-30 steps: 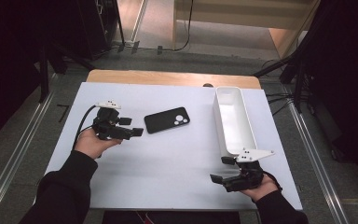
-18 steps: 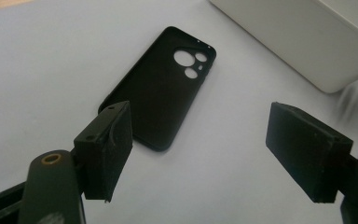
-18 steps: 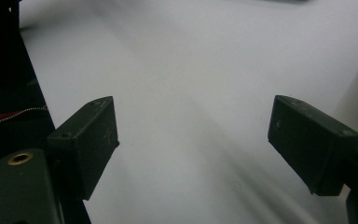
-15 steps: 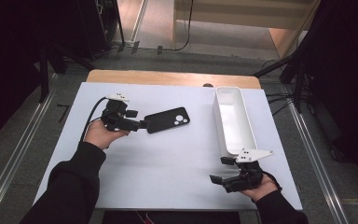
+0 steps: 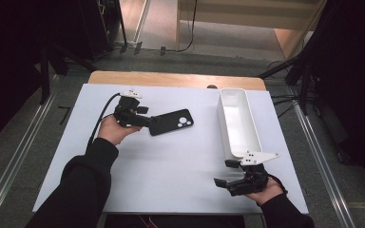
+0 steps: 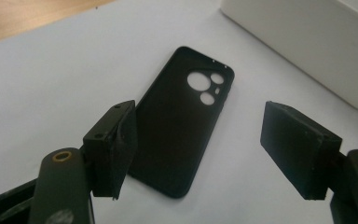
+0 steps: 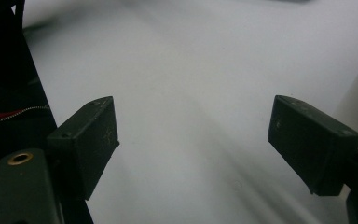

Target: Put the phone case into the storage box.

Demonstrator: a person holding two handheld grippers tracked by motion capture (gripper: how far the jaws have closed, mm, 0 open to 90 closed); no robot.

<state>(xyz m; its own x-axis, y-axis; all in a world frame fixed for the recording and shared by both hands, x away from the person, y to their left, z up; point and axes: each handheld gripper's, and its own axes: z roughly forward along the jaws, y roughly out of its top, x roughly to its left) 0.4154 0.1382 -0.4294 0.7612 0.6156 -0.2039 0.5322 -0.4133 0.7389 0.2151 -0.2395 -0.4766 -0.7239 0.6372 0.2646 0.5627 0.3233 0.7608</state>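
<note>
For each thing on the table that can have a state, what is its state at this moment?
phone case: lying flat, camera holes up, between the left jaws, not clamped.
white bin: upright, empty.
left gripper: open, jaws have just been closing around the case.
right gripper: open, nothing between its jaws.

White table [image 5: 171,175], grey floor [image 5: 24,142], dark surroundings

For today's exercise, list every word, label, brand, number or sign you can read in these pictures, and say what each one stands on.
There is no readable text in these pictures.
Black phone case: no brand or lettering, just camera cut-outs.
White bin: plain, no label.
White table: unmarked.
Left gripper and right gripper: no print that can be made out on their jaws or bodies.
</note>
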